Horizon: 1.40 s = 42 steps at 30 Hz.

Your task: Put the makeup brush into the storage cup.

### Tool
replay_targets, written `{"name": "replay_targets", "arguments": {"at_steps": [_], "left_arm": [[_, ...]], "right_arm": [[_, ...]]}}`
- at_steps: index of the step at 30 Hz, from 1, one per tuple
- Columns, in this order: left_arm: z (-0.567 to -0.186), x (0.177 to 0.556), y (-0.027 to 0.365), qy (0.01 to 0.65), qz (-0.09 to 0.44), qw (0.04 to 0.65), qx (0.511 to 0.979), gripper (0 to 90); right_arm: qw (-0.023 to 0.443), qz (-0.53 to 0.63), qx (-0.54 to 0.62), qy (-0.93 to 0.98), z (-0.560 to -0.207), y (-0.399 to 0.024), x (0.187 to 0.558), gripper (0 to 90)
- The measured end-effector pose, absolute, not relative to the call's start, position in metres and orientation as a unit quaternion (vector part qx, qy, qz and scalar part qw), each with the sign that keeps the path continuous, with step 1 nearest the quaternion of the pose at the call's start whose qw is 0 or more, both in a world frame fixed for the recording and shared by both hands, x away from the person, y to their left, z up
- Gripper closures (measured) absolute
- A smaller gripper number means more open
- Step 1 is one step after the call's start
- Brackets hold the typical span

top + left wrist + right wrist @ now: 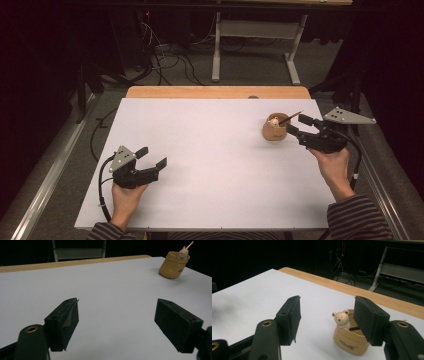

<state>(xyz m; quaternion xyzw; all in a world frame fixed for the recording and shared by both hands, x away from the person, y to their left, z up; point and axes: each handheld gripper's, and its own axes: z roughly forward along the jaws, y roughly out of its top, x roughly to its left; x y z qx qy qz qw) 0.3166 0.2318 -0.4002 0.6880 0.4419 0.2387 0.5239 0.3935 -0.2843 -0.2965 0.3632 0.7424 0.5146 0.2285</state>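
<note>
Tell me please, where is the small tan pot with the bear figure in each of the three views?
High view: the tan pot stands right of centre, just ahead of the right gripper.
Left gripper view: top right corner, far off.
Right gripper view: lower middle, partly behind the right-hand jaw.
Shared landmark: the table's wooden far edge.

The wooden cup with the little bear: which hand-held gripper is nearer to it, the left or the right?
Right. The right hand-held gripper is open just beside the wooden cup, not gripping it. The left hand-held gripper is open far across the table, near the person's edge.
</note>
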Motion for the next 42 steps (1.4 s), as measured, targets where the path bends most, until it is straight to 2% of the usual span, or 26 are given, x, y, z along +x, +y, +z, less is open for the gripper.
{"name": "replay_targets", "arguments": {"at_steps": [6, 24, 28, 42], "left_arm": [[-0.400, 0.317, 0.231, 0.440, 0.238, 0.525, 0.689, 20.4], [-0.399, 0.315, 0.231, 0.439, 0.240, 0.526, 0.688, 20.6], [-0.399, 0.315, 0.230, 0.439, 0.240, 0.526, 0.688, 20.5], [-0.399, 0.315, 0.230, 0.437, 0.242, 0.526, 0.688, 20.6]], "right_arm": [[0.230, 0.514, 0.361, 0.743, -0.302, -0.284, 0.382, 37.4], [0.230, 0.533, 0.353, 0.733, -0.315, -0.285, 0.357, 39.0], [0.244, 0.529, 0.348, 0.735, -0.317, -0.285, 0.354, 39.0], [0.224, 0.537, 0.354, 0.732, -0.332, -0.289, 0.341, 39.3]]}}
